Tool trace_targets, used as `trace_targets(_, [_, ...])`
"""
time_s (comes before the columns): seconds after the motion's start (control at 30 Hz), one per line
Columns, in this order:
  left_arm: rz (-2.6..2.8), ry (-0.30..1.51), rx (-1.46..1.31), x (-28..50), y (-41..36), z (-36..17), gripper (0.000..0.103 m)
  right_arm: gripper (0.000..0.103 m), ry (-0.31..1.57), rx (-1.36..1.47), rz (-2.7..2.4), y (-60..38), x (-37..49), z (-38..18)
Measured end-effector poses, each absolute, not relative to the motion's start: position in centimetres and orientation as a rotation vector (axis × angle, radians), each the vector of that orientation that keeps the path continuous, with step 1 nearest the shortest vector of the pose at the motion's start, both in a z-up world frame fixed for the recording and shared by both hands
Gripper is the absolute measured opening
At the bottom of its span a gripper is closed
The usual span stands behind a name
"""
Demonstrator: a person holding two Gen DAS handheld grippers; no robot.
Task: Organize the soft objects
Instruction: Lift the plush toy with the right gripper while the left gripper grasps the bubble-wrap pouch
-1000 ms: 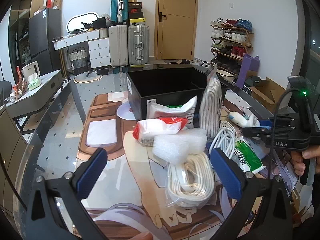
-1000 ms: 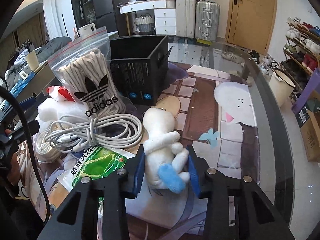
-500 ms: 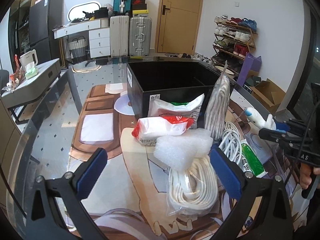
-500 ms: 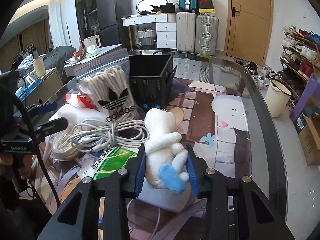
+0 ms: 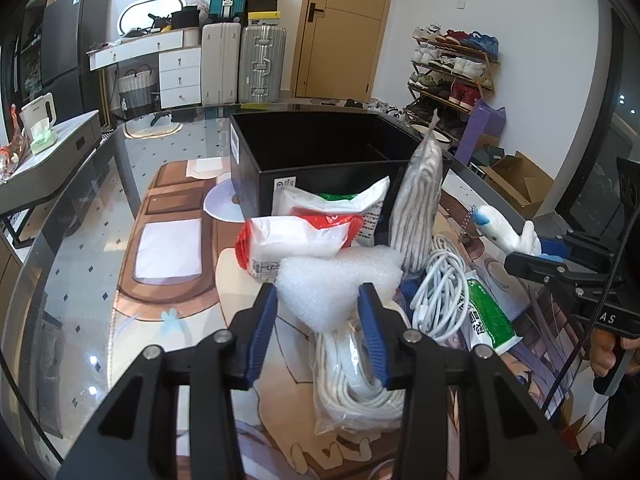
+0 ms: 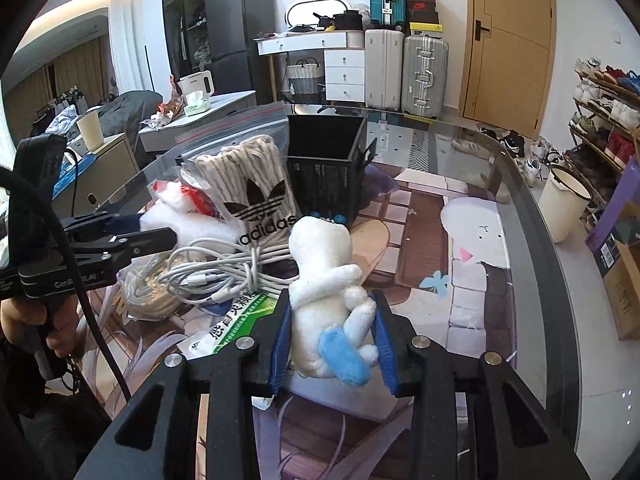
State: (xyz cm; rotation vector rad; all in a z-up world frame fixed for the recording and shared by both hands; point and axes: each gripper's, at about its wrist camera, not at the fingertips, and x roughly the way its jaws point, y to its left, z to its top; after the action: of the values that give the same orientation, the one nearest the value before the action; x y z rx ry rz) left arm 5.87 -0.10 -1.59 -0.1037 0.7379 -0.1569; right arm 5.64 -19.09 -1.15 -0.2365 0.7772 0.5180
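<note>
My left gripper [image 5: 318, 322] is shut on a white foam wrap piece [image 5: 338, 282], held over the pile on the table. My right gripper [image 6: 330, 336] is shut on a white plush toy with blue feet [image 6: 328, 280], lifted above the table; the toy also shows in the left wrist view [image 5: 506, 232]. An open black box [image 5: 320, 160] stands behind the pile. Around it lie a red and white packet [image 5: 294, 242], a bagged Adidas sock bundle [image 6: 250, 182] leaning on the box, a white cable coil [image 5: 440, 284] and a bagged white cable [image 5: 354, 376].
A green and white packet [image 5: 486, 318] lies flat by the cables. The glass table edge [image 5: 36, 264] curves at the left. A white disc [image 5: 222, 206] lies left of the box. Suitcases, a dresser and a shoe rack stand beyond the table.
My left gripper has closed from wide open onto the foam wrap piece. My right gripper has lifted the plush toy higher above the table.
</note>
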Motion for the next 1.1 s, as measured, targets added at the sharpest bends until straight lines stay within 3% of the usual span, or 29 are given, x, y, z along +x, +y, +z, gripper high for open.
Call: trace_targets(1.1, [-0.191,0.590,-0.169,-0.9,2.0,3.0,0.035,0.037,0.648,-0.247,0.594,-17.3,2.7,2.2])
